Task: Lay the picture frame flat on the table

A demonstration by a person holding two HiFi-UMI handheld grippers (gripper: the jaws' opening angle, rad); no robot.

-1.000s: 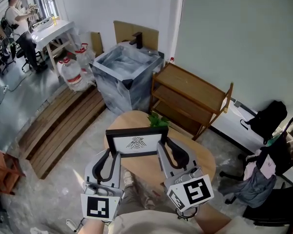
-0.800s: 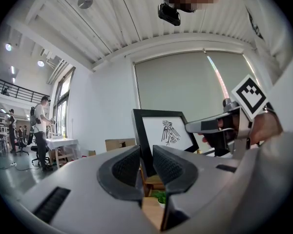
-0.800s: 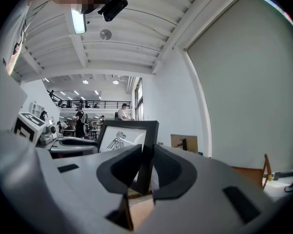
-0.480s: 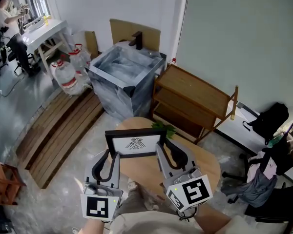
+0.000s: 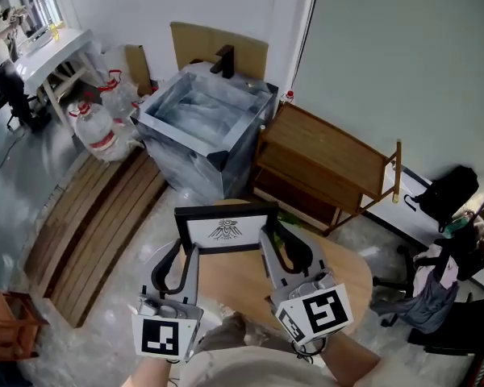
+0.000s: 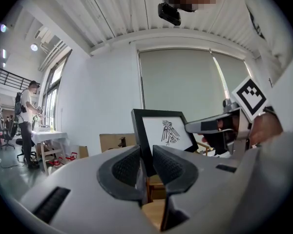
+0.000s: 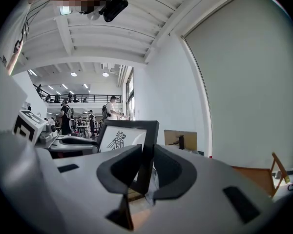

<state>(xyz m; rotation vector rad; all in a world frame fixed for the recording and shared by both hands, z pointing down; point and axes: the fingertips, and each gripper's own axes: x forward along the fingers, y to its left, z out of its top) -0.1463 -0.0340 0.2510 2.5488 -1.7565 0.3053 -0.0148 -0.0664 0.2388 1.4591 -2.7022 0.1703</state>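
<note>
- The frame [image 5: 225, 228] is held upright over the far edge of the round wooden worktop [image 5: 343, 274], with its picture side turned toward the person.
- It cannot be told whether its lower edge touches the worktop.
- A black border is seen round a white picture, on which a black bird emblem is printed. Any lettering with it is too small to be read.
- The left gripper [image 5: 190, 252] is closed on the frame's left side bar. In the left gripper view the ribbed jaws [image 6: 147, 165] are pressed against that bar from both sides, and the frame [image 6: 167, 130] rises above them.
- The right gripper [image 5: 266, 245] is closed on the right side bar. In the right gripper view the bar is pinched between the jaws [image 7: 145, 168], with the frame [image 7: 123, 138] standing up and to the left.
- A black-and-white square marker is carried on each gripper's cube. No words are printed on them.
- Beyond the worktop, a grey marbled box [image 5: 206, 119], a wooden shelf [image 5: 327, 164] and water jugs [image 5: 97, 125] are seen on the floor.
</note>
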